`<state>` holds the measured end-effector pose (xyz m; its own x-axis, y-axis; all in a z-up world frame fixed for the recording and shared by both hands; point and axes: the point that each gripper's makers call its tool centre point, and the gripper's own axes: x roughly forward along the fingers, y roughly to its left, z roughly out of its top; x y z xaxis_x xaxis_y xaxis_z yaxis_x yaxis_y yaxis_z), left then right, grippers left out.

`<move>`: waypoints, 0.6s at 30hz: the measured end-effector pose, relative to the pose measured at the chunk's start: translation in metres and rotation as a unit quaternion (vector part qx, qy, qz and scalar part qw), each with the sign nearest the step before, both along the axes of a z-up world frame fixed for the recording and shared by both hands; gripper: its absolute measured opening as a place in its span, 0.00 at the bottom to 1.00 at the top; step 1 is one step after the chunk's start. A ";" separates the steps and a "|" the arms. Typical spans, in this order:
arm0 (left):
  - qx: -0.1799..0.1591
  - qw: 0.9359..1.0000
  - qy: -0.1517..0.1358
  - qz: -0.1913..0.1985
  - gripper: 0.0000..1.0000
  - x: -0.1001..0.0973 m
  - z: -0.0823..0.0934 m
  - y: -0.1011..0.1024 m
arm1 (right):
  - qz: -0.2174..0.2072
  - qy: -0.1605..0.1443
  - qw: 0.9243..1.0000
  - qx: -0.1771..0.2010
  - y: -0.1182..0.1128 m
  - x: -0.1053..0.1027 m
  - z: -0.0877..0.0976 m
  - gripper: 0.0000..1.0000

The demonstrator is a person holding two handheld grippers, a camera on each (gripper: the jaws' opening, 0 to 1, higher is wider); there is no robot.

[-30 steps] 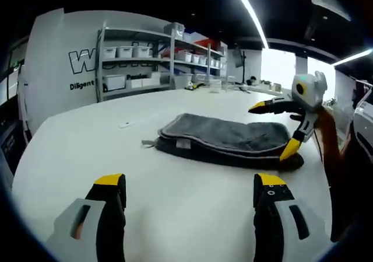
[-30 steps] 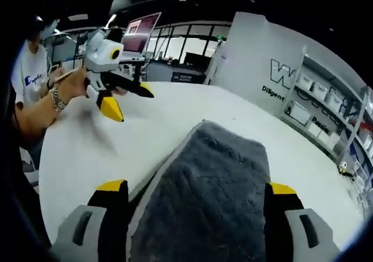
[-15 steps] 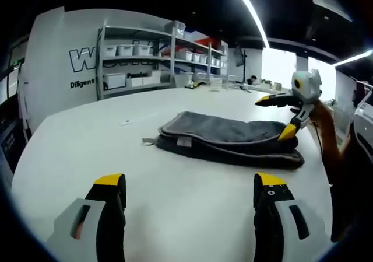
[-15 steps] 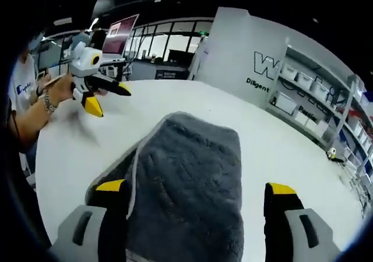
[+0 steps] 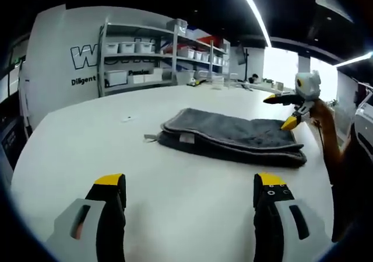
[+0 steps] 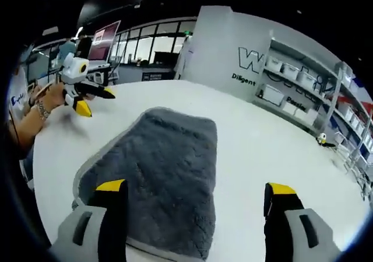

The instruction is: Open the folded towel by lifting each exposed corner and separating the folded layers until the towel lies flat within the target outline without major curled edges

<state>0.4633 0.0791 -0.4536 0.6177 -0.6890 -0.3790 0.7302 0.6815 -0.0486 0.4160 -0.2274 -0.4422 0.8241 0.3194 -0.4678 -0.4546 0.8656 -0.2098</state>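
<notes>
Left gripper (image 5: pixel 190 189): held low and level over the white table (image 5: pixel 76 139), jaws spread wide and released, nothing between the yellow tips.

Right gripper (image 6: pixel 196 195): poised above the near end of the towel, jaws also wide apart and empty (its left tip overlaps the cloth in its own view; contact cannot be told).

Right gripper, seen from the left gripper view (image 5: pixel 287 111): raised at the towel's far right end, jaws parted, the lower yellow tip just at the cloth's edge.

Folded towel (image 5: pixel 230 138): dark grey, still in stacked layers, lying ahead of the left jaws and a little to their right, well beyond the tips; its long axis runs across that view.

Same towel from the right gripper view (image 6: pixel 154 174): long axis runs straight away from the jaws, pale edging down its left side.

Left gripper, seen from the right gripper view (image 6: pixel 87 100): far left, gripped by a hand (image 6: pixel 51 96), jaws open.

Backdrop: shelving with white bins (image 5: pixel 137 55) against a lettered wall.
</notes>
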 end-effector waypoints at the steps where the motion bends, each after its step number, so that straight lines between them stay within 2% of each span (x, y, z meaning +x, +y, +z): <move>1: 0.000 1.000 0.000 0.000 0.89 0.000 0.000 0.000 | -0.006 0.003 1.000 -0.001 -0.005 0.001 -0.003 0.99; 9: -0.001 1.000 0.005 0.003 0.89 0.001 -0.003 0.002 | -0.028 0.019 0.999 0.004 -0.021 0.003 -0.018 0.99; 18: -0.001 1.000 0.017 0.007 0.89 0.004 -0.009 0.003 | -0.026 0.015 1.000 0.005 -0.024 -0.004 -0.016 0.99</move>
